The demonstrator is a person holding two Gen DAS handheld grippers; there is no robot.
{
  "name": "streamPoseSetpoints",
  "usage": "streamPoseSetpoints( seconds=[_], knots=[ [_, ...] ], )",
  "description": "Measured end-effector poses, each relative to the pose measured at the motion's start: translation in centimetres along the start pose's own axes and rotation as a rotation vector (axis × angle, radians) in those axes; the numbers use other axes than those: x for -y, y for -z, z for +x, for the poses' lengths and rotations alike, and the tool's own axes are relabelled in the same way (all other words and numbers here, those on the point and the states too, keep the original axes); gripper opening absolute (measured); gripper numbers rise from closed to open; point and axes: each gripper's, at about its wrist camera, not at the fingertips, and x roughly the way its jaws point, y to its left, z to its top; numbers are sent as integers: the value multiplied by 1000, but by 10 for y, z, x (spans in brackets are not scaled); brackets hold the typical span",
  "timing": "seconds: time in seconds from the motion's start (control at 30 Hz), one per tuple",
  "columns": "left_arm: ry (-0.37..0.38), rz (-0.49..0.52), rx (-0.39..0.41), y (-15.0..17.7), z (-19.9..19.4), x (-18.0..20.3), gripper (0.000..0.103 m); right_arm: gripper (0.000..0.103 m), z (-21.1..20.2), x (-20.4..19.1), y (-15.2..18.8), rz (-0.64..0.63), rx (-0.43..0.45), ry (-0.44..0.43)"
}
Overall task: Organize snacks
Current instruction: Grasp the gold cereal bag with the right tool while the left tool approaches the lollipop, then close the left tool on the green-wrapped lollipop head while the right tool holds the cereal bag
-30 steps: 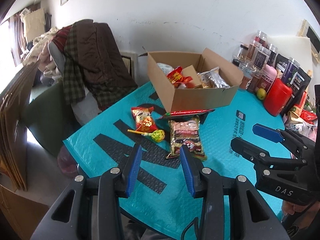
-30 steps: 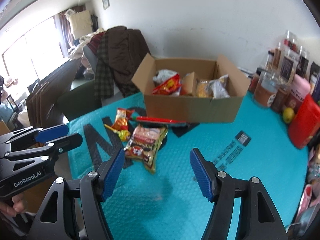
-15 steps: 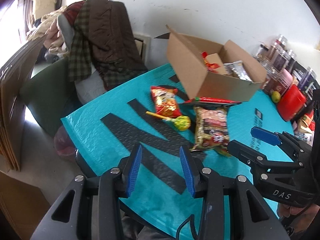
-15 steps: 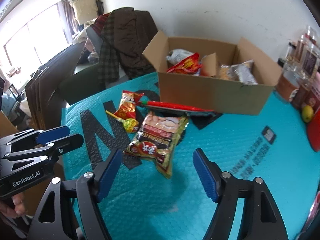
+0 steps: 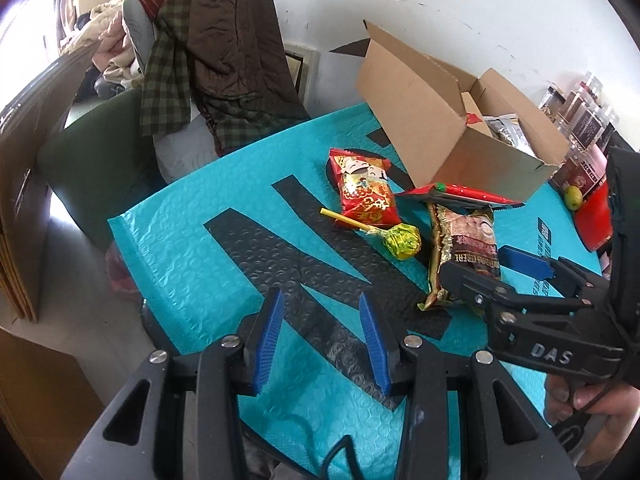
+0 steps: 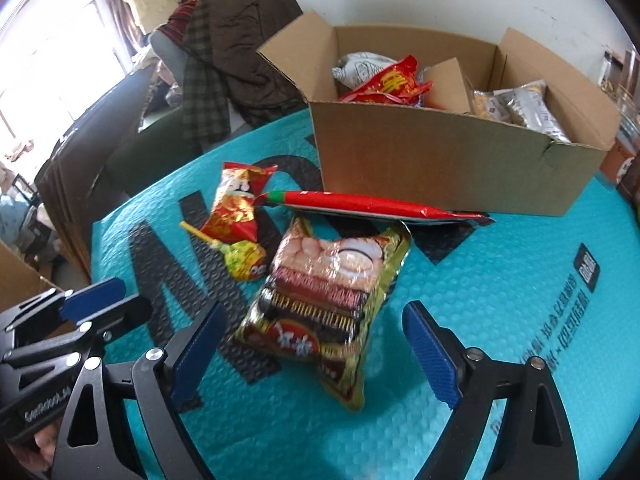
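Note:
A brown-and-gold snack packet [image 6: 324, 300] lies flat on the teal mat [image 6: 500, 300]. My right gripper [image 6: 312, 356] hovers just over its near end, jaws opening wide, pads clear of the packet on both sides. Left of the packet lie a yellow-green lollipop [image 6: 244, 258] and a small red packet [image 6: 236, 208]. A long red packet [image 6: 360, 204] rests against the open cardboard box [image 6: 440, 168], which holds several snacks. My left gripper [image 5: 320, 340] hangs over the mat's near black lettering, its jaws narrowly apart and empty. In the left wrist view the right gripper [image 5: 500, 276] covers the packet [image 5: 464, 252].
Jars, a red container [image 5: 592, 216] and a yellow-green fruit [image 5: 574, 196] crowd the table's right side. A chair heaped with clothes [image 5: 208, 48] stands behind the mat's far left edge. Flat cardboard sheets [image 5: 20, 200] lean at the left.
Both grippers have come down and forward towards the snacks. The right jaws have spread wider, and the brown-and-gold packet now sits between them. The left jaws keep the same gap.

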Motion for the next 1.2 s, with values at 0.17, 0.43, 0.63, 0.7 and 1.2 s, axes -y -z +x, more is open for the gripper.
streamPoseSetpoints(
  seconds=[0.17, 0.43, 0.63, 0.7, 1.2],
  knots=[
    [5, 5, -10, -6, 8, 3, 39, 90, 14, 7, -1, 29, -28, -9],
    [53, 16, -15, -17, 16, 19, 39, 50, 7, 17, 4, -12, -20, -40],
    [43, 31, 9, -30, 20, 28, 39, 48, -5, 36, 12, 6, -18, -6],
    [39, 33, 7, -34, 24, 29, 39, 48, -6, 42, 12, 18, -18, 3],
    [72, 66, -93, -31, 53, 60, 39, 48, -12, 71, 17, 68, -10, 3]
  ],
)
